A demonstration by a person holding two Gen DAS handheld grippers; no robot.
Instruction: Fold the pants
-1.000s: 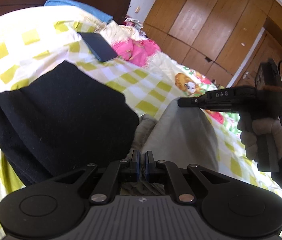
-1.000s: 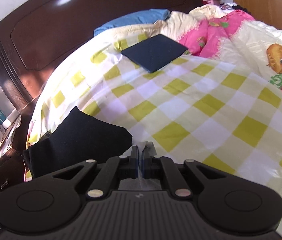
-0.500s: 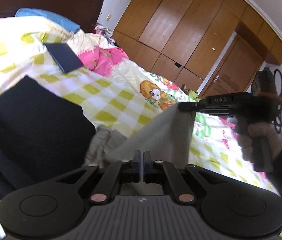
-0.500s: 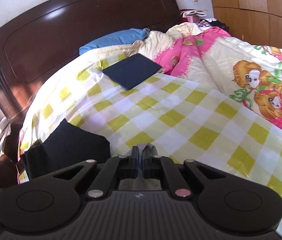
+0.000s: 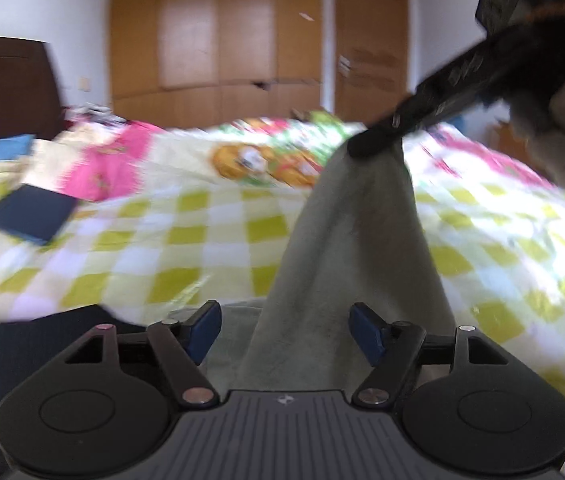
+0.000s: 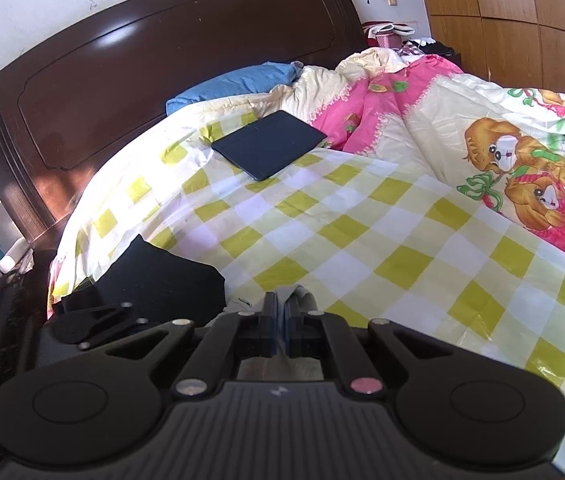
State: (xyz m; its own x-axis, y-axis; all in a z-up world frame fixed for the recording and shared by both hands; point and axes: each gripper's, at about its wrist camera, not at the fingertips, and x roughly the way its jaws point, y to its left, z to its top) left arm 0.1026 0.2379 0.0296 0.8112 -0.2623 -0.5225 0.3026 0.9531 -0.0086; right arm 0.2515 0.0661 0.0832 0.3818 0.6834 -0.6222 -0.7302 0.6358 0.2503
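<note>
Left gripper jaws had just been opening, blue pads apart, grey pants between them, untouched. Right gripper, held by gloved hand, pinched pants' top, cloth hanging over yellow-checked bedspread. Dark folded item lay left. View blurred.

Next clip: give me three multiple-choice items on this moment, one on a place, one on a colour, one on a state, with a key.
1. Where does the dark blue folded item lie?
A. on the checked bedspread near the blue pillow
B. on the floor
C. on the headboard

2. What colour are the pants?
A. red
B. pale grey
C. black

3. How is the left gripper?
A. clamped on the pants
B. out of view
C. open

Key: 1 A, it rests on the checks below the pillow; 2 B, the hanging cloth is pale grey; 3 C, its jaws have just been opening and stand apart, while the right gripper pinches the pants.
</note>
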